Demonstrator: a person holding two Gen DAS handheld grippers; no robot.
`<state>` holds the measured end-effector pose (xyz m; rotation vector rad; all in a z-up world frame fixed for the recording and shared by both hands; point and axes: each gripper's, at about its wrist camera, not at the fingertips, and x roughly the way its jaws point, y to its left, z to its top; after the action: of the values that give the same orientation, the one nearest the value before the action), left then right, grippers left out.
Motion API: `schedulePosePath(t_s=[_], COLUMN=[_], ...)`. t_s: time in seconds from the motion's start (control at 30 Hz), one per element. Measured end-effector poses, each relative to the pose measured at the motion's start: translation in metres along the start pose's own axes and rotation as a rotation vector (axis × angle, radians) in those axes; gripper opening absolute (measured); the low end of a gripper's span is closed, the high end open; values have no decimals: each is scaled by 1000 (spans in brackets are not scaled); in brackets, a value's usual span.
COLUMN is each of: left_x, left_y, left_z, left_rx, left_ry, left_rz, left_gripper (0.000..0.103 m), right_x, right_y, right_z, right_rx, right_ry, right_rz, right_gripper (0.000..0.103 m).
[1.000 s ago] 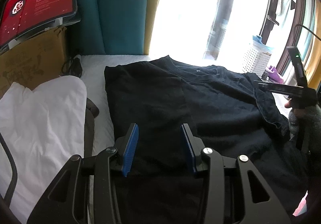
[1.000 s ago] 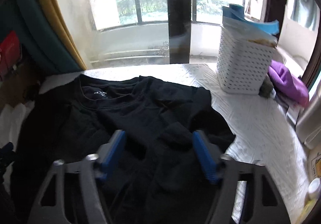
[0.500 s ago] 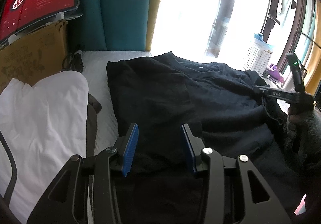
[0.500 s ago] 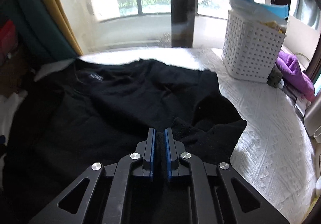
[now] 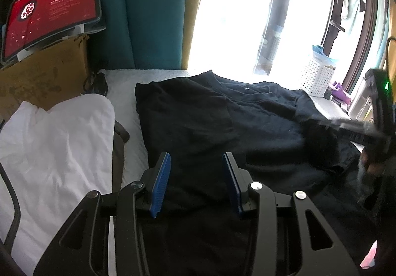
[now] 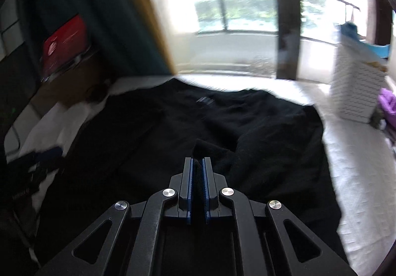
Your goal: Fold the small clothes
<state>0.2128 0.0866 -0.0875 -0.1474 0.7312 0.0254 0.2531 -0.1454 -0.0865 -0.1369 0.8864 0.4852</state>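
While spread flat over the white bed cover point(image 5: 123, 83), collar toward the window edge, black T-shirt point(image 5: 203, 112) with one side already folded inward. Right gripper point(image 6: 197, 164): jaws together, clamped on a raised fold of the shirt's fabric near the right edge of the bed, having just been closing on it; view blurred. Left gripper point(image 5: 196, 178): jaws apart over the shirt's near hem, nothing pinched between the blue pads. White perforated basket point(image 5: 315, 79) at the far right corner of the bed, holding blue and pale items too small to name. Purple cloth point(image 6: 387, 102) lying just beside the basket. White pillow point(image 5: 54, 142) along the left edge.
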Motion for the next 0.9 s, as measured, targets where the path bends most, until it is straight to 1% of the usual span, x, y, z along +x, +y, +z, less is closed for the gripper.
schedulePosePath(t_s=[0.07, 0.13, 0.17, 0.2, 0.23, 0.27, 0.3, 0.33, 0.37, 0.5, 0.6, 0.67, 0.7, 0.77, 0.83, 0.9], left_x=[-1, -1, -1, 0, 0, 1, 3, 4, 5, 19, 35, 48, 53, 70, 84, 105], left_y=[-1, 0, 0, 0, 2, 4, 7, 10, 13, 20, 27, 33, 35, 42, 48, 56], left_z=[0, -1, 0, 0, 1, 3, 6, 8, 12, 30, 47, 59, 63, 72, 75, 79], left_rx=[1, 2, 3, 3, 0, -6, -12, -16, -18, 9, 35, 50, 54, 54, 40, 24], left_ry=[-2, 0, 1, 0, -1, 1, 0, -4, -9, -16, -10, -4, 0, 21, 40, 81], left_rz=[1, 6, 10, 14, 19, 25, 31, 35, 41, 61, 70, 83, 83, 85, 74, 76], left_gripper=[43, 43, 43, 43, 43, 44, 49, 54, 55, 55, 59, 60, 60, 60, 60, 60], right_x=[7, 5, 0, -3, -6, -13, -16, -22, -25, -25, -17, -5, 0, 15, 29, 47], right_y=[1, -2, -3, -4, -7, -11, -17, -24, -35, -76, -116, -146, -157, -179, -187, -191], right_z=[-7, -10, -9, -8, -6, -4, -1, 1, 5, 18, 28, 36, 38, 42, 43, 44], right_rx=[-7, 11, -2, -13, -21, -21, -14, -6, 6, 59, 96, 149, 171, 202, 199, 197], right_ry=[12, -15, -39, -49, -58, -77, -93, -113, -116, -102, -68, -28, -15, 10, 40, 73], right_rz=[5, 17, 9, -8, -31, -50, -56, -62, -77, -131, -191, -194, -183, -164, -149, -107], right_gripper=[7, 8, 9, 14, 40, 89, 103, 103, 103, 103, 103, 101, 96, 67, 60, 59])
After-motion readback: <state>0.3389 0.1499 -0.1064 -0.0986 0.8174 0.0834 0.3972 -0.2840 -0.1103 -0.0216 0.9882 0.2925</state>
